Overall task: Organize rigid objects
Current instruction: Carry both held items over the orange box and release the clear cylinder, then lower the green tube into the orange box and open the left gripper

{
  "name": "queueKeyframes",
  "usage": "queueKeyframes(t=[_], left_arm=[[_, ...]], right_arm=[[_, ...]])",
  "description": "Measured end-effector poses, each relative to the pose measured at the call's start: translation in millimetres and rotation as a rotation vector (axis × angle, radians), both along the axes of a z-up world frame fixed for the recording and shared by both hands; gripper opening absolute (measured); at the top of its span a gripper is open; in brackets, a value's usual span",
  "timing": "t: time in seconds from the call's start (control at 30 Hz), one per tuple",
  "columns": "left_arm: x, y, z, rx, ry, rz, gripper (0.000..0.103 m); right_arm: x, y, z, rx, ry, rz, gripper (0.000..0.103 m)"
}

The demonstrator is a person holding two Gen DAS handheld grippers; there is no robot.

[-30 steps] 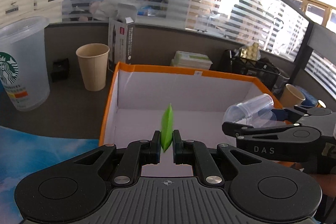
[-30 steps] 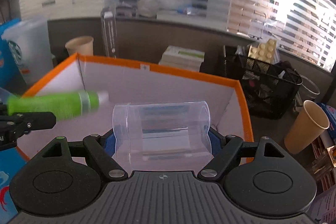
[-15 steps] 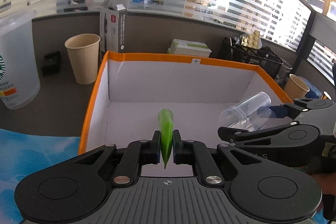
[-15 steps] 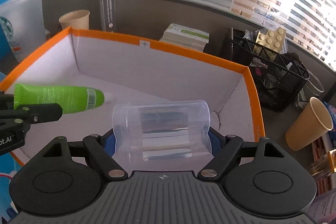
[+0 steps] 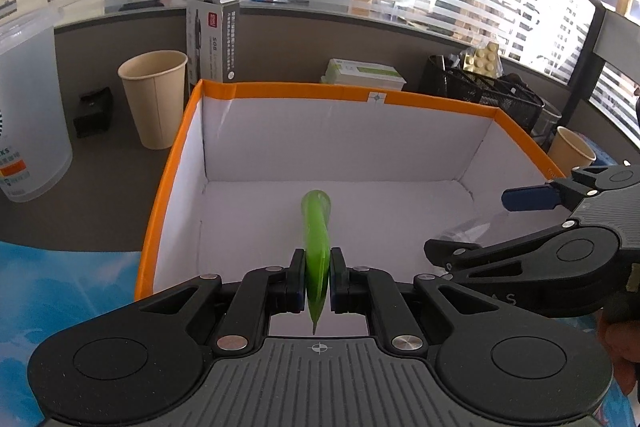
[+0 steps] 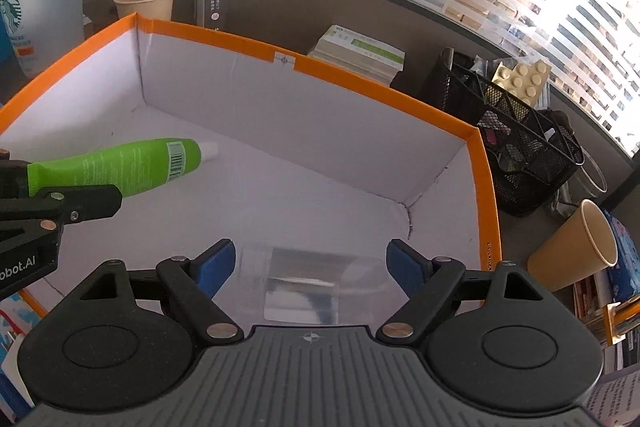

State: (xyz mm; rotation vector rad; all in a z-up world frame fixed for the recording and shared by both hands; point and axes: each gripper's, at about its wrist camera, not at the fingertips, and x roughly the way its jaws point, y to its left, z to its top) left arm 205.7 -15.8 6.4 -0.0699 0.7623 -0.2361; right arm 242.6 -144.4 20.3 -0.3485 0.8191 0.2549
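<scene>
My left gripper is shut on the flat end of a green tube, which points into the orange-rimmed white box. The tube with its white cap also shows in the right wrist view, over the box's left side. My right gripper is open over the box's right part. A clear plastic cup lies blurred below and between its blue pads, free of them. In the left wrist view the cup is faint beside the right gripper.
A paper cup, a tall dark carton and a big Starbucks cup stand left of the box. Stacked green-white boxes, a black mesh basket and another paper cup stand behind and right.
My right gripper has opened and let go of the clear cup, which has dropped into the box. Both grippers have moved forward and tilted down over the box. The left still holds the tube.
</scene>
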Motion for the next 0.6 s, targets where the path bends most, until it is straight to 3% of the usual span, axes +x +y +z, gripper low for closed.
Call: queueKeyframes(t=[0.6], left_arm=[[-27.0,6.6,20.9,0.01,-0.073,0.033,0.013]], right_arm=[[-31.6,0.2,25.6,0.002,-0.091,-0.011,0.084]])
